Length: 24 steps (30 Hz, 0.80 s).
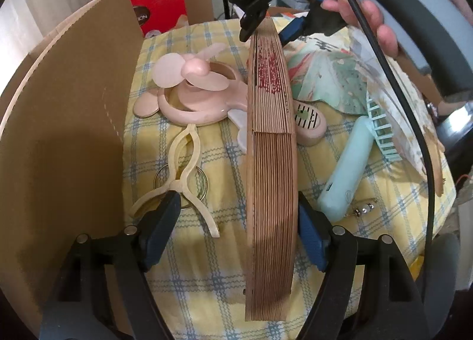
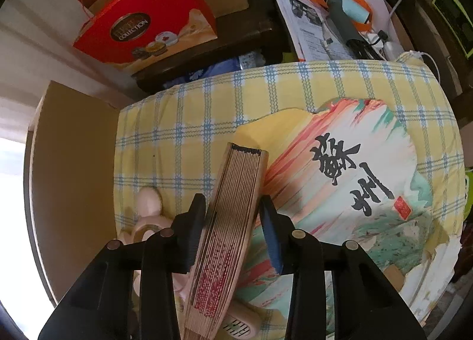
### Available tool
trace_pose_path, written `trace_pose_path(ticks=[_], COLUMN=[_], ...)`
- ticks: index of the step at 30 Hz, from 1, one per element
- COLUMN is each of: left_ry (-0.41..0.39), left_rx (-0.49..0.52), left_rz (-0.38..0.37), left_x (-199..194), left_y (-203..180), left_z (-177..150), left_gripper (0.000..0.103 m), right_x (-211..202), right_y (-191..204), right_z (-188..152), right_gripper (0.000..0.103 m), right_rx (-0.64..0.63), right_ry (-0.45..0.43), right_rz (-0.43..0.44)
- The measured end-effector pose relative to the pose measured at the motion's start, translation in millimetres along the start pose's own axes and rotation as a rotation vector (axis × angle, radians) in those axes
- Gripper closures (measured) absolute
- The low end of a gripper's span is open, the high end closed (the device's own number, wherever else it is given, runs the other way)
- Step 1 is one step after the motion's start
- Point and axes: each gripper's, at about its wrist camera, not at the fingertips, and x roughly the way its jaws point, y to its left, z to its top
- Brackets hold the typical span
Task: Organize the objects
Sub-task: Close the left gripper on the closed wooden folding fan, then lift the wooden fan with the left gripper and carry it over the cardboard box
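The folded fan [image 1: 270,138] lies on the cloth [image 1: 207,266], box [image 1: 68,138] at its left.

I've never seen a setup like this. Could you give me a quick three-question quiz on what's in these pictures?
1. True or false: the folded wooden fan lies flat on the checked cloth.
2. In the left wrist view, what lies left of that fan? A) a pink mini fan B) scissors C) a mug
3. Which is clamped on the fan: the left gripper or the right gripper?
Key: 1 false, it stands on edge; 2 A; 3 the right; the left stands open around it.
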Motion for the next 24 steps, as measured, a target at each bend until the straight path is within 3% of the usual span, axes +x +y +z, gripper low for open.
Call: trace_pose_path(ticks=[5,11,18,24], left_ry=[-0.01,-0.04,-0.051,-0.094], left_rx=[0.02,0.0,0.026,0.03], left_rz=[0.034,-0.006,-0.036,-0.056], left_x=[1,-1,-15,-50], left_y=[3,14,3,-7], left_z=[-1,-7,-6,-14], left_gripper=[0.048,0.072,0.074,0.075], right_x=[-18,-43,-69,-106], right_y=[3,10,21,37], right_z=[-5,-12,-24,-34], right_gripper=[0.066,0.066,0.068,0.069], right_rx=[-0.004,-0.025,-0.056,-0.105], right_ry=[-0.039,-0.075,-0.1,-0.145], right_rz=[0.056,0.086,0.093,0.101])
